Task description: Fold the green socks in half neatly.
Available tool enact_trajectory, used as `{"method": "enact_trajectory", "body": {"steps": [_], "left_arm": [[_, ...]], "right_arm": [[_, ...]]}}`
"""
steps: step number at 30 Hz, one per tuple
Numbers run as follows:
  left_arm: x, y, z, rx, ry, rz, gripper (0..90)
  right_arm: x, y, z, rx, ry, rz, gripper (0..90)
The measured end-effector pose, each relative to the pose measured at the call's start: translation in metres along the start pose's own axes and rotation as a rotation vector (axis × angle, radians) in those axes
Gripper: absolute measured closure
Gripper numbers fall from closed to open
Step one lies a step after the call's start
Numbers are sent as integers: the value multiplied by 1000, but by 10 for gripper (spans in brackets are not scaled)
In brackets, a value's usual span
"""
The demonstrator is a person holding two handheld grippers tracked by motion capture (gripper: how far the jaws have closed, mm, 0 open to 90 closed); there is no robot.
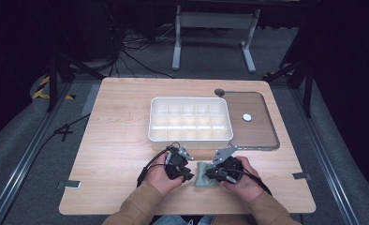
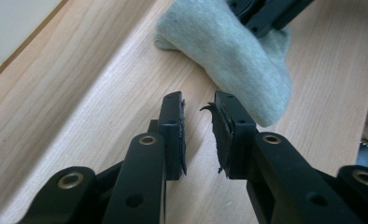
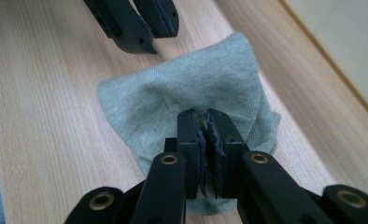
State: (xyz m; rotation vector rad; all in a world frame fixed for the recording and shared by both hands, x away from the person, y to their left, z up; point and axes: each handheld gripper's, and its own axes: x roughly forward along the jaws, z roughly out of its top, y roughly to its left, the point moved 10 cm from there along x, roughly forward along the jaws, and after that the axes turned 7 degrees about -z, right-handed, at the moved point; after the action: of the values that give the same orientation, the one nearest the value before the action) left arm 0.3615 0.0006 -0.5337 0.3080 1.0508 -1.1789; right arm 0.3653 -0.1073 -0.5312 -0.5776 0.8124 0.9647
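White divided tray (image 1: 190,119) beyond sock (image 1: 204,175)

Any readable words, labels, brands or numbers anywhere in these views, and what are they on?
None can be read.
Sock: plain grey knit, no print.
Divided tray: blank white.
Lid: a small white round spot on it, too small to tell whether it carries text.
Left tool and right tool: black, unmarked.

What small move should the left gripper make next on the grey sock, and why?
Probably ease the left gripper forward and close on the grey sock's near edge: its jaws stand apart, empty, just short of the cloth, while the right gripper already pinches the other side.
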Motion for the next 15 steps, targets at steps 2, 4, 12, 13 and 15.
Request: {"method": "enact_trajectory", "body": {"steps": [2, 4, 12, 13, 15], "left_arm": [[-1, 1, 0, 5, 6, 0, 743], [0, 3, 1, 8, -11, 8, 747], [8, 4, 1, 19, 24, 12, 794], [9, 3, 1, 17, 24, 9, 800], [11, 1, 2, 32, 35, 4, 810]], "right_arm": [[-6, 1, 5, 21, -32, -1, 830], [-16, 0, 9, 46, -73, -8, 833], [-19, -6, 8, 105, -60, -43, 862], [-15, -6, 5, 98, -34, -48, 866], [-9, -6, -2, 81, 13, -74, 873]]}}
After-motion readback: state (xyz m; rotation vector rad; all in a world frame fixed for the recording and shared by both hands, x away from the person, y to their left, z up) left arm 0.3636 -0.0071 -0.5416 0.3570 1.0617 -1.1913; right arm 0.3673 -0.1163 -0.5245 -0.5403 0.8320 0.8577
